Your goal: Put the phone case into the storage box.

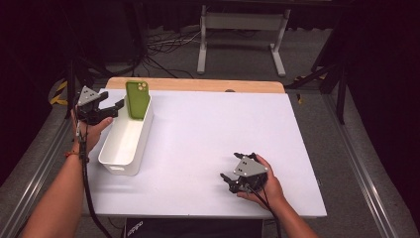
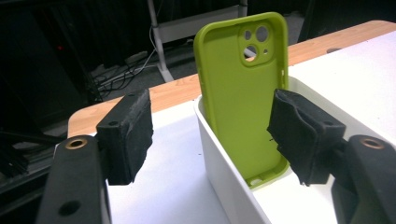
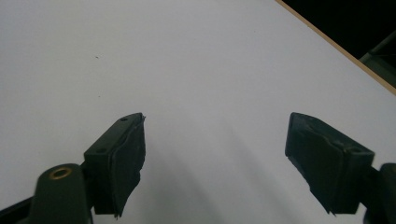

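A lime-green phone case [image 1: 137,99] stands upright at the far end of a white bin [image 1: 124,148], leaning against the end wall with its camera cutouts at the top. My left gripper [image 1: 115,106] hovers just left of the bin's far end, pointing at the case. In the left gripper view the case [image 2: 243,93] rises inside the bin [image 2: 219,154], and my left gripper [image 2: 210,135] is open, with neither pad pressing on the case. My right gripper [image 1: 229,166] rests over the white table [image 1: 213,129] at the near right. In its own view the right gripper [image 3: 215,149] stands open with nothing between its jaws.
The white table surface [image 3: 187,56] has a wooden strip [image 1: 198,85] along its far edge. Behind it are a white frame stand [image 1: 242,29] and cables on the grey floor. Metal rails run along both sides of the table.
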`<action>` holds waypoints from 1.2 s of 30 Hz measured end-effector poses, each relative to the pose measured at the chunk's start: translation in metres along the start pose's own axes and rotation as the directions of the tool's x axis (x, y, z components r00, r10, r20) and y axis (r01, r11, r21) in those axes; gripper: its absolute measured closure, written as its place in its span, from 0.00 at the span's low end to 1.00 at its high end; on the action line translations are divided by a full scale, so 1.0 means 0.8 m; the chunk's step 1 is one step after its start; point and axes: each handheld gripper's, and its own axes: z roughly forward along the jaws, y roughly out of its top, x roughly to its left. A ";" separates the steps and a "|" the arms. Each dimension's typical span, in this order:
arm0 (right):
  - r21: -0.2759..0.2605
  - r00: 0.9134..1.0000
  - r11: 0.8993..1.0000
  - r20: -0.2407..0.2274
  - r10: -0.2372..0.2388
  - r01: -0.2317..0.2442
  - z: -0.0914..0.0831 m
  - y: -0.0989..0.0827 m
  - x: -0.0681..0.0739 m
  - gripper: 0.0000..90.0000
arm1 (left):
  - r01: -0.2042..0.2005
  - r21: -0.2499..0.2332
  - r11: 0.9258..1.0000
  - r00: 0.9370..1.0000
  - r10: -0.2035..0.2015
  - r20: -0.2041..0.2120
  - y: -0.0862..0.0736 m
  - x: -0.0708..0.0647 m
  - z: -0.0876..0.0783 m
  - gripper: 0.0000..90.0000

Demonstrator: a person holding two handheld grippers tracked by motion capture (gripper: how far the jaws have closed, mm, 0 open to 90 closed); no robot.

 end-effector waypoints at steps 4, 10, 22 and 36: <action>-0.013 1.000 1.000 0.002 0.002 -0.002 -0.003 0.001 0.000 0.24 | -0.011 -0.008 1.000 1.000 0.011 -0.002 0.001 -0.005 -0.008 0.29; -0.032 1.000 0.999 0.005 0.021 -0.021 -0.005 0.001 0.000 0.23 | -0.021 -0.040 0.999 1.000 0.021 -0.003 0.004 -0.019 -0.027 0.26; -0.057 0.999 0.998 0.010 0.031 -0.030 -0.009 0.006 -0.001 0.20 | -0.082 -0.073 0.994 0.996 0.084 0.016 0.016 -0.046 -0.056 0.17; -0.066 1.000 0.998 0.006 0.019 -0.018 -0.013 0.008 0.000 0.20 | -0.117 -0.123 0.985 0.988 0.129 0.090 0.018 -0.073 -0.074 0.13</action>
